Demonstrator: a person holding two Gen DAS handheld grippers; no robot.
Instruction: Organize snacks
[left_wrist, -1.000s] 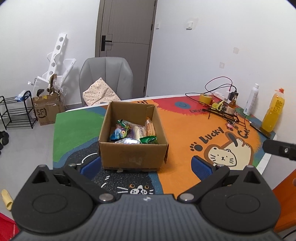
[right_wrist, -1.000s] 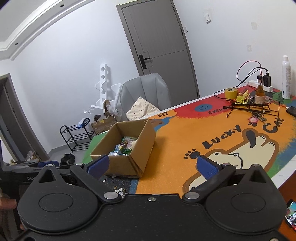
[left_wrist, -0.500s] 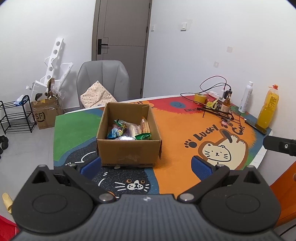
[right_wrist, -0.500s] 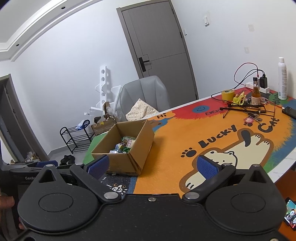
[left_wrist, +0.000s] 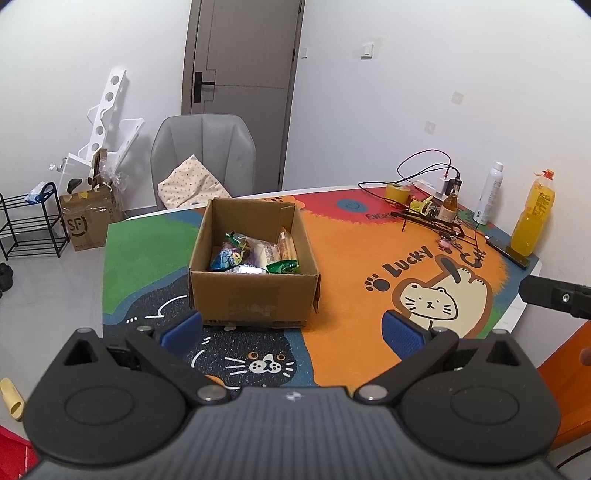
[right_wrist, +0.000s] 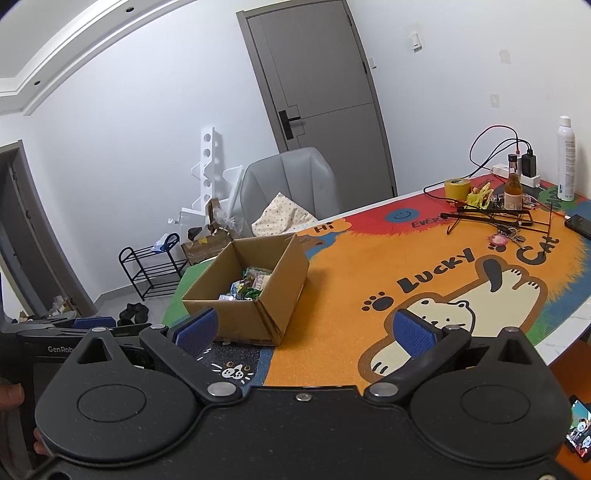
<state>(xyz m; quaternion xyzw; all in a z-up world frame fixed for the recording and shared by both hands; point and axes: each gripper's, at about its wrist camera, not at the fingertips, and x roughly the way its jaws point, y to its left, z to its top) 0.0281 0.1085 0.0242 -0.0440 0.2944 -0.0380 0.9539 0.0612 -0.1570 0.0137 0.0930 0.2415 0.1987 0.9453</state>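
An open cardboard box (left_wrist: 255, 291) stands on the colourful cat mat (left_wrist: 354, 302). It holds several snack packets (left_wrist: 255, 254). The box also shows in the right wrist view (right_wrist: 273, 295), with the snacks (right_wrist: 249, 286) inside. My left gripper (left_wrist: 291, 334) is open and empty, held back from the box's near side. My right gripper (right_wrist: 304, 330) is open and empty, near the table's front edge to the right of the box.
At the table's far right are a tape roll (left_wrist: 397, 192), cables, a small brown bottle (left_wrist: 450, 205), a white spray can (left_wrist: 489, 194), an orange juice bottle (left_wrist: 533, 218) and a phone (right_wrist: 580, 225). A grey chair (left_wrist: 203, 162) stands behind the table.
Both grippers have drawn back and up from the table, so the box looks smaller and farther. Both stay open and empty. The box has not moved.
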